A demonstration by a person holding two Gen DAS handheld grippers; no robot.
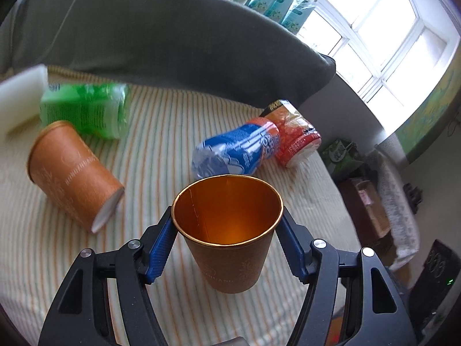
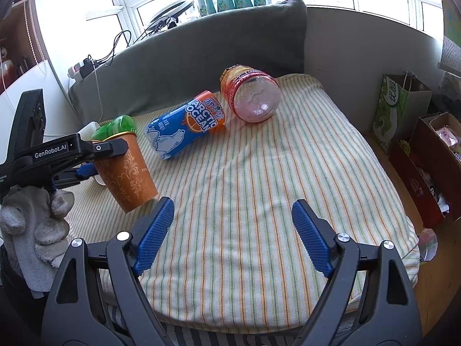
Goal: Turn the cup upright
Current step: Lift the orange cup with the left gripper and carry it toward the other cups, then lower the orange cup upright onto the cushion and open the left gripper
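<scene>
My left gripper [image 1: 227, 216] is shut on an orange paper cup [image 1: 230, 248], gripping it just under the rim with its mouth up, slightly tilted, above the striped cloth [image 1: 173, 132]. The same cup [image 2: 126, 173] shows in the right wrist view, held off the surface by the left gripper [image 2: 109, 150]. A second orange cup [image 1: 72, 173] lies on its side to the left. My right gripper [image 2: 233, 219] is open and empty, above the front of the striped cloth [image 2: 273, 173].
A blue Arctic Ocean bottle [image 2: 184, 127], a red-labelled jar [image 2: 250, 95] and a green bottle [image 2: 118, 125] lie on the cloth. A grey cushion [image 2: 201, 52] backs it. A white block [image 1: 20, 101] is far left. Boxes and a bag [image 2: 397, 109] stand on the right.
</scene>
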